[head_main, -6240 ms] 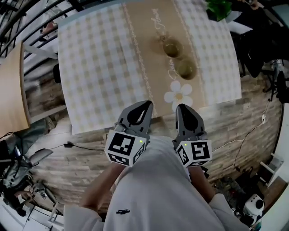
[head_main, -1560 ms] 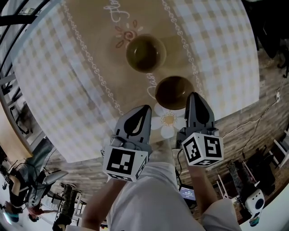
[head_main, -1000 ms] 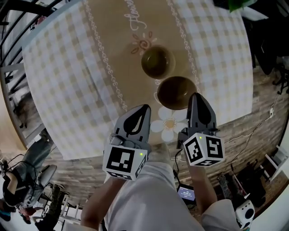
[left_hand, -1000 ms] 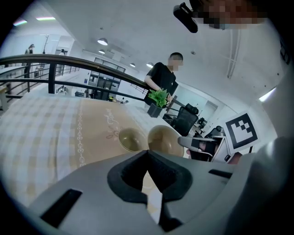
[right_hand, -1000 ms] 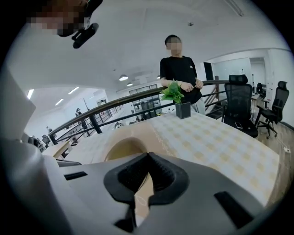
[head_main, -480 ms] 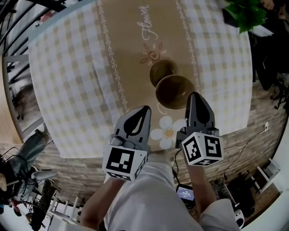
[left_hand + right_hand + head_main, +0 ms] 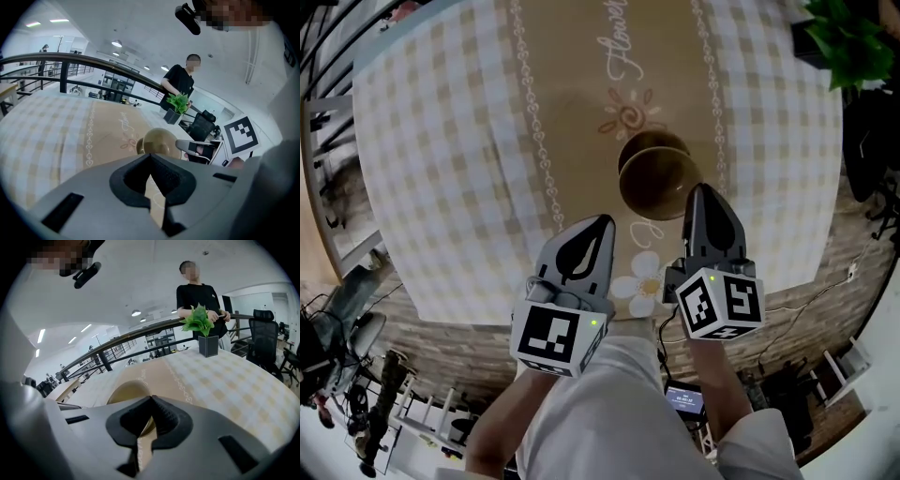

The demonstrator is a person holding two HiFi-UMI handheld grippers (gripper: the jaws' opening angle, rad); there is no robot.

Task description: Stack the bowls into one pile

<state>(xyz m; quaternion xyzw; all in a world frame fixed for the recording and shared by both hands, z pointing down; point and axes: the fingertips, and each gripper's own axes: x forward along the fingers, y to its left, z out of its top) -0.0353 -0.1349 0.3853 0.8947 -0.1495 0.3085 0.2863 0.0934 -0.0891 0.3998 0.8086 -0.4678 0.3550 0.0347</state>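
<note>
The near bowl (image 7: 661, 185) now covers more of the far bowl (image 7: 648, 142) than half a second ago, probably because the head moved and not the bowls. Both stand on the tablecloth (image 7: 450, 141), not stacked. The right gripper (image 7: 706, 194), jaws together and empty, points just beside the near rim. The left gripper (image 7: 598, 225) is also closed on nothing.

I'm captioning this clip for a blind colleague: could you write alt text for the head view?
Seen from above, the right gripper pinches the rim of a brown bowl, which overlaps a second bowl on a tan runner across a checked tablecloth. The left gripper hangs shut and empty beside it.
</note>
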